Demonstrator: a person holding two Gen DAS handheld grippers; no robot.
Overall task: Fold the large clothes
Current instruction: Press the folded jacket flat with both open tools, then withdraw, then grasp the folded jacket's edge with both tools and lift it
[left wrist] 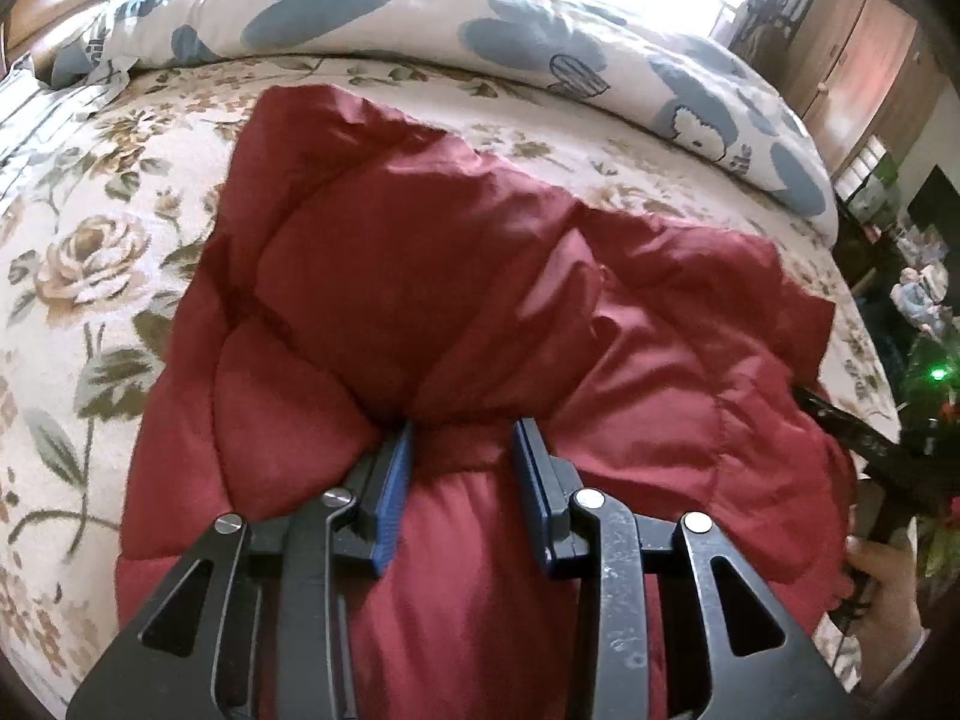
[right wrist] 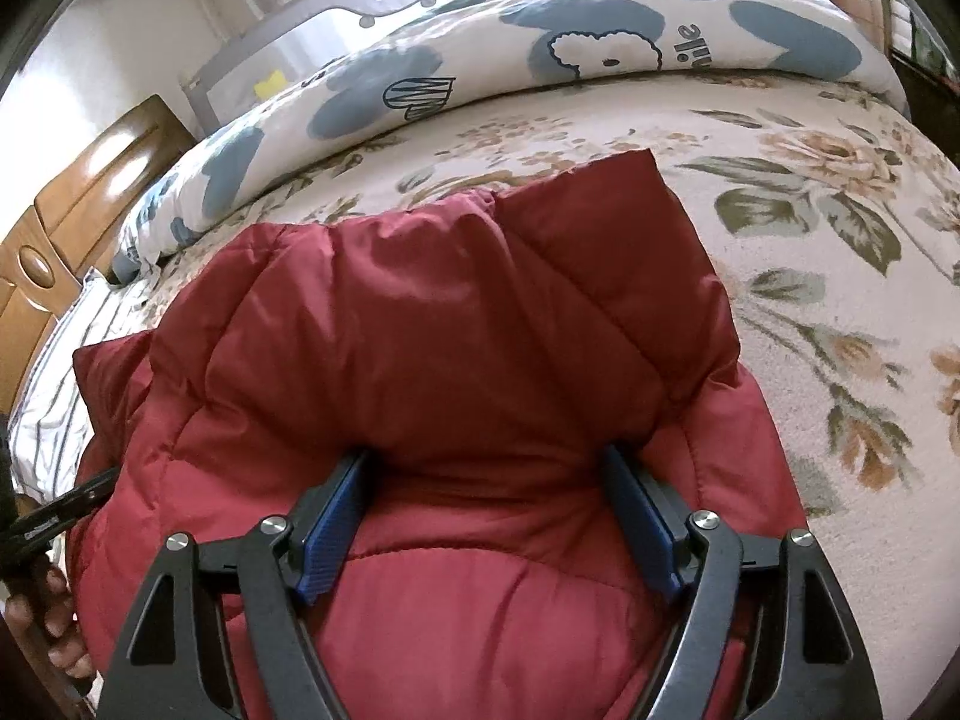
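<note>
Left gripper (left wrist: pixel 462 429) pinching a fold of red jacket (left wrist: pixel 480 300); right gripper (right wrist: pixel 486 456) standing wide, fingertips sinking under fabric, grip unclear.

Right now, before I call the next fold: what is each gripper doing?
Left gripper: shut on a pinched fold of the red puffer jacket.
Right gripper: jaws wide, padding bulging between them; a grip cannot be told.

Both wrist views overlook jacket (left wrist: pixel 456 276) closely.
</note>
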